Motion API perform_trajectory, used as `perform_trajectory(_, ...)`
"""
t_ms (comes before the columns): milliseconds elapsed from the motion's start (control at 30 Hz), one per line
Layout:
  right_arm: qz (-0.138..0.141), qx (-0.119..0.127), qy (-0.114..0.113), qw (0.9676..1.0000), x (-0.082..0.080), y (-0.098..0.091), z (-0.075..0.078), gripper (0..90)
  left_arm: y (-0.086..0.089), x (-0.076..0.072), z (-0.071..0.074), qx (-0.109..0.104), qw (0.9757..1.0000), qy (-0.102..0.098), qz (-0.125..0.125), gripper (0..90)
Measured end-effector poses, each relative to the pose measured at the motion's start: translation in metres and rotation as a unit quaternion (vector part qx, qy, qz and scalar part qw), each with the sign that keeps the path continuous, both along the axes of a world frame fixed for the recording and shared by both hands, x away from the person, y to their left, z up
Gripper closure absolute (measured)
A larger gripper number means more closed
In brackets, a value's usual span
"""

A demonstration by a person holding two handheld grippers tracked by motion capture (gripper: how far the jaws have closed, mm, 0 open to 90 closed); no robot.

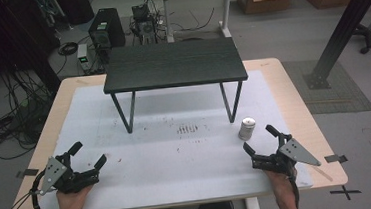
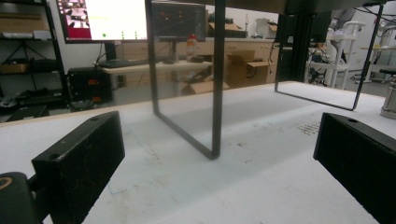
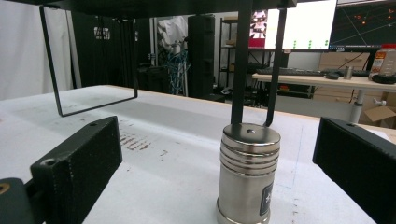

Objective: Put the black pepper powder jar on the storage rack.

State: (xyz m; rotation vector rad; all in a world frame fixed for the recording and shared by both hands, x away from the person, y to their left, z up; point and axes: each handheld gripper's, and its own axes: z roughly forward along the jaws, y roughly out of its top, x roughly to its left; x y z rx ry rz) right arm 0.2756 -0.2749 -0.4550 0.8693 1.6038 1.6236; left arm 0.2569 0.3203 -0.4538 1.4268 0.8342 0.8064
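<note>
Nothing grabbed yet, by the look of it. Steel canister [image 1: 246, 128] stands upright on the worktop [image 1: 177, 155], just ahead of the right claw [image 1: 259, 141], which is spread wide and lined up on it; in the right gripper view it sits between the jaws, untouched. Left claw [image 1: 89, 154] also spread, empty, well apart. Black stand [image 1: 174, 64] sits behind; its near leg [image 1: 235, 100] close to the canister, may crowd a lift.

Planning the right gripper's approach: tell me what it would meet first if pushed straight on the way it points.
Most likely the steel canister, upright between the open jaws of the right gripper, just ahead. Behind it is the black stand's leg.
</note>
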Motion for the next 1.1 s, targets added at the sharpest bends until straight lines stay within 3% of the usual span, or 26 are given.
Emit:
perform_trajectory(267, -0.009, 0.002, 0.002, 1.0000, -0.001, -0.004, 0.004, 1.3, 0.000, 0.000, 0.000, 0.000, 1.0000, 0.000, 0.000, 2.3)
perform_trajectory(500, -0.017, -0.007, 0.007, 0.9998, 0.004, -0.013, 0.017, 1.4, 0.000, 0.000, 0.000, -0.001, 1.0000, -0.001, 0.000, 2.3)
perform_trajectory(800, -0.026, -0.031, 0.049, 0.9980, 0.019, -0.023, 0.022, 2.0, 0.000, -0.001, 0.000, -0.002, 1.0000, -0.004, 0.000, 2.2)
perform_trajectory(900, -0.022, -0.034, 0.060, 0.9974, 0.022, -0.024, 0.021, 2.3, 0.000, -0.001, 0.000, -0.002, 1.0000, -0.004, 0.001, 2.2)
perform_trajectory(933, -0.017, -0.040, 0.073, 0.9964, 0.027, -0.024, 0.021, 2.7, 0.000, -0.001, 0.000, -0.002, 1.0000, -0.004, 0.001, 2.2)
perform_trajectory(1100, -0.005, -0.054, 0.082, 0.9951, 0.036, -0.021, 0.021, 3.7, 0.000, -0.001, 0.000, -0.002, 1.0000, -0.005, 0.001, 2.2)
